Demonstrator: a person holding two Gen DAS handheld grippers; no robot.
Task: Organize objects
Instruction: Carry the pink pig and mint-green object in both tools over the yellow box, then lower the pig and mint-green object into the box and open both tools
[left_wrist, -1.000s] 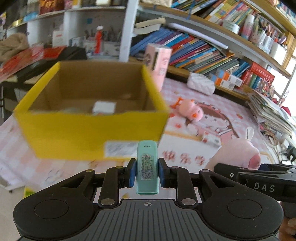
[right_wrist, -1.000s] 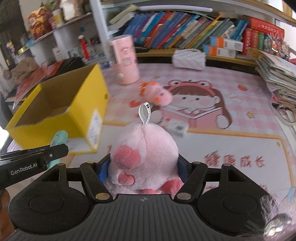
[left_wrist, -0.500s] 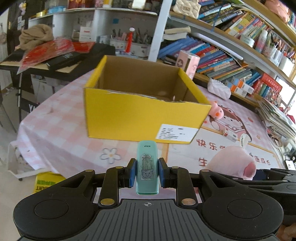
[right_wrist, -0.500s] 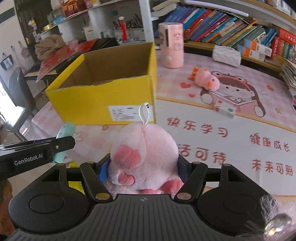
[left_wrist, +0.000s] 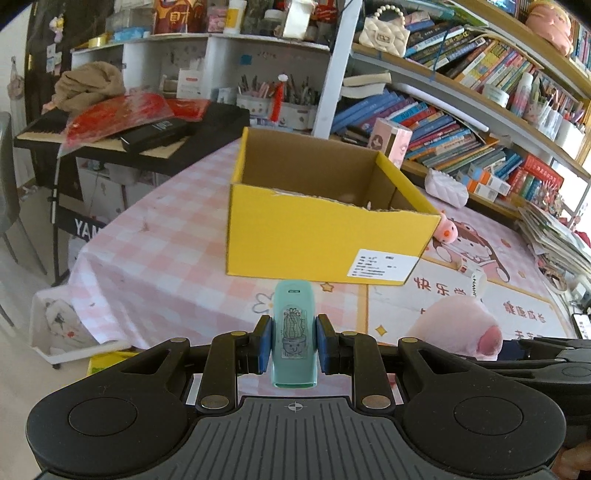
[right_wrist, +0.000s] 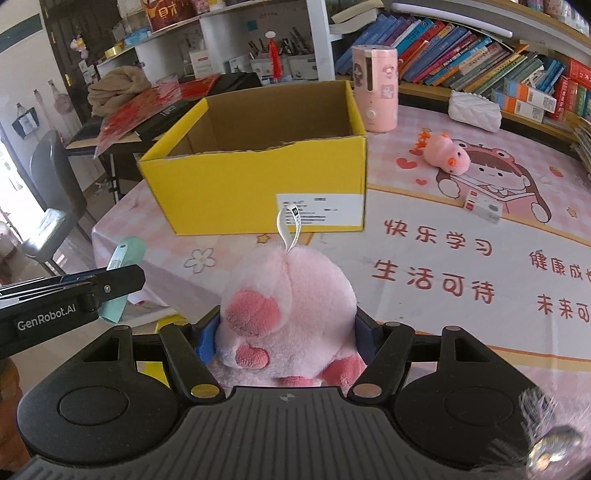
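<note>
Bright daylight — sharp centre, fisheye-bent edges.

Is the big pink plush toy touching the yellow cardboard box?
Apart. The left wrist view shows pink tablecloth between the big pink plush toy and the yellow cardboard box.

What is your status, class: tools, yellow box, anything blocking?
Left tool shut on mint-green plastic case. Right tool shut on pink plush pig. Yellow cardboard box open ahead, path unobstructed.
</note>
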